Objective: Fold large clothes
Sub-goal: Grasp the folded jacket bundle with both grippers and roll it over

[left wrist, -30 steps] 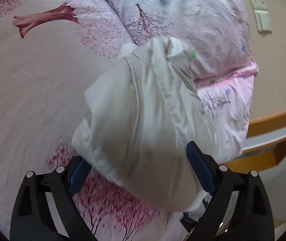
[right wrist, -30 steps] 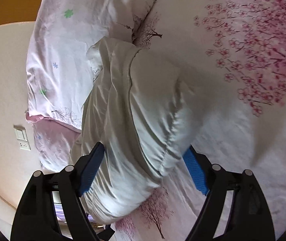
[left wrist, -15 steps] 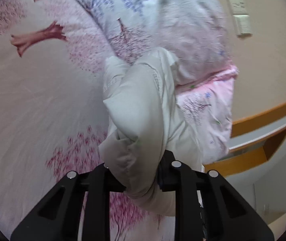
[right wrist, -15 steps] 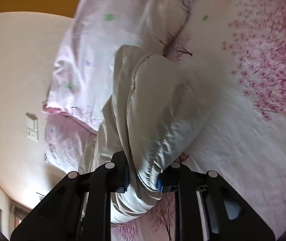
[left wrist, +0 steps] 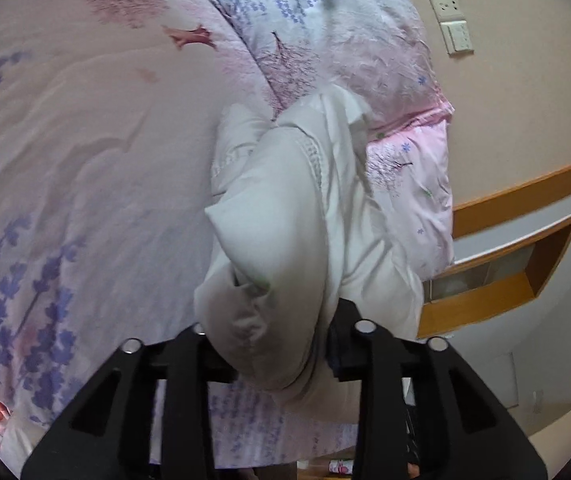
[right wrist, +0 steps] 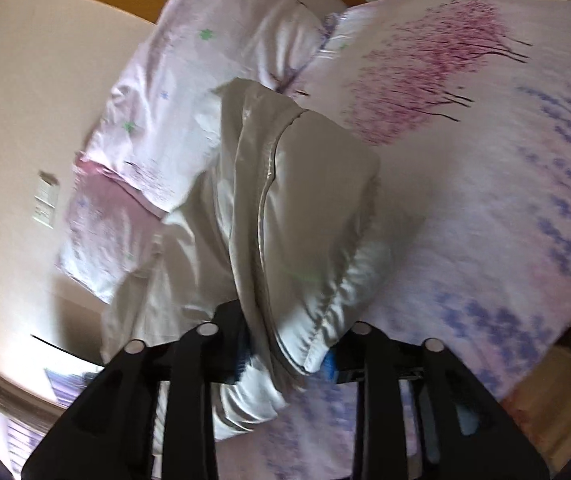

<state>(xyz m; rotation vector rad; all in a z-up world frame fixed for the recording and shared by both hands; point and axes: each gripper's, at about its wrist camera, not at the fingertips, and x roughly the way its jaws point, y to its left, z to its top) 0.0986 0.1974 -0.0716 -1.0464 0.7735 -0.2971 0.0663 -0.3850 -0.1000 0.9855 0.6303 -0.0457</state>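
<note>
Left wrist view: your left gripper has its fingers clamped on a thick bunch of the pale padded garment. The jaws closed hard, then eased out a little, and cloth fills the gap between them. Right wrist view: your right gripper is clamped the same way on another bunched edge of the garment, a piped seam running up from the grip; those jaws too have just eased out slightly around the cloth.

Where it sits: the garment hangs forward from both grips. Its far end reaches the pillow; the rest lies over the flowered bed cover, on the cover's side toward the wall with the switch plate.

Handling, as a judgement:
- Soft, puffy, with no stiffness; it sags and bulges wherever it isn't held.
- Probably light for its bulk, but the shell looks smooth and a bit shiny, so layers may slide out of a shallow pinch.
- Take hold at seams, piping or hem, where the fabric is doubled.
- Keep both grips deep; a padded fold springs back, so expect to press it flat against the bed cover.
</note>
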